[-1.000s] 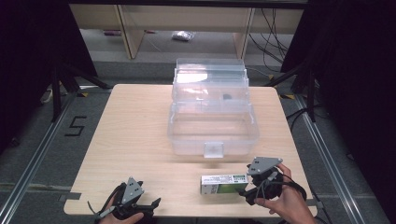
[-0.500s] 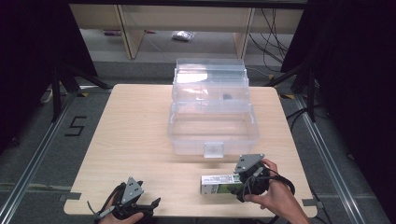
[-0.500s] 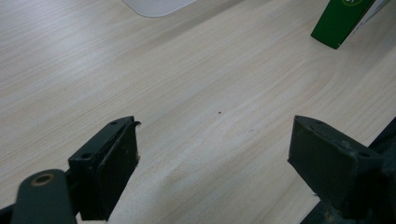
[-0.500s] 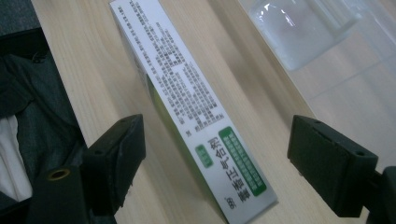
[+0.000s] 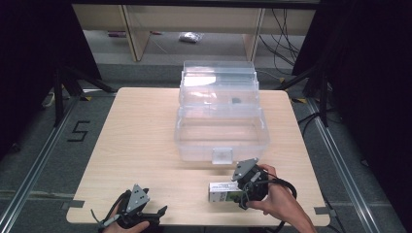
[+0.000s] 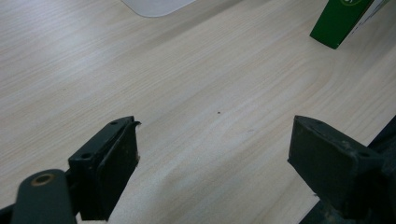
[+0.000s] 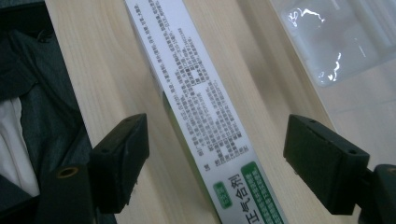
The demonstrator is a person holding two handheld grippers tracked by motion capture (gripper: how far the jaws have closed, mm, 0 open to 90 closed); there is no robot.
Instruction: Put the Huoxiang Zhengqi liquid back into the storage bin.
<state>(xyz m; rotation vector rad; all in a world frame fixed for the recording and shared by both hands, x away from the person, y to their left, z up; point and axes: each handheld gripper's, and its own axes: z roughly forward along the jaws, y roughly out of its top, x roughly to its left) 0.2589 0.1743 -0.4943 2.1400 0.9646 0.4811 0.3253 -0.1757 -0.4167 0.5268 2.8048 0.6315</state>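
Note:
A long white and green carton (image 5: 221, 191) lies flat near the table's front edge, right of centre. My right gripper (image 5: 241, 190) hangs over the carton's right end. In the right gripper view the carton (image 7: 201, 102) runs lengthwise between the jaws of that gripper (image 7: 217, 158). The jaws have just been closing, but gaps remain on both sides and neither pad touches the carton. My left gripper (image 5: 158, 213) rests open at the front left. In its own view the left gripper (image 6: 224, 158) holds nothing, and the carton's green end (image 6: 341, 18) shows far off.
A clear plastic box (image 5: 221, 145) with its lid raised stands at the middle and back of the wooden table (image 5: 141, 136), a latch on its front wall. Its corner (image 7: 336, 42) lies just beyond the carton. Dark floor, rails and cables surround the table.
The right hand has carried its gripper leftward, from beside the carton's right end to over it. The left gripper has stayed where it was.

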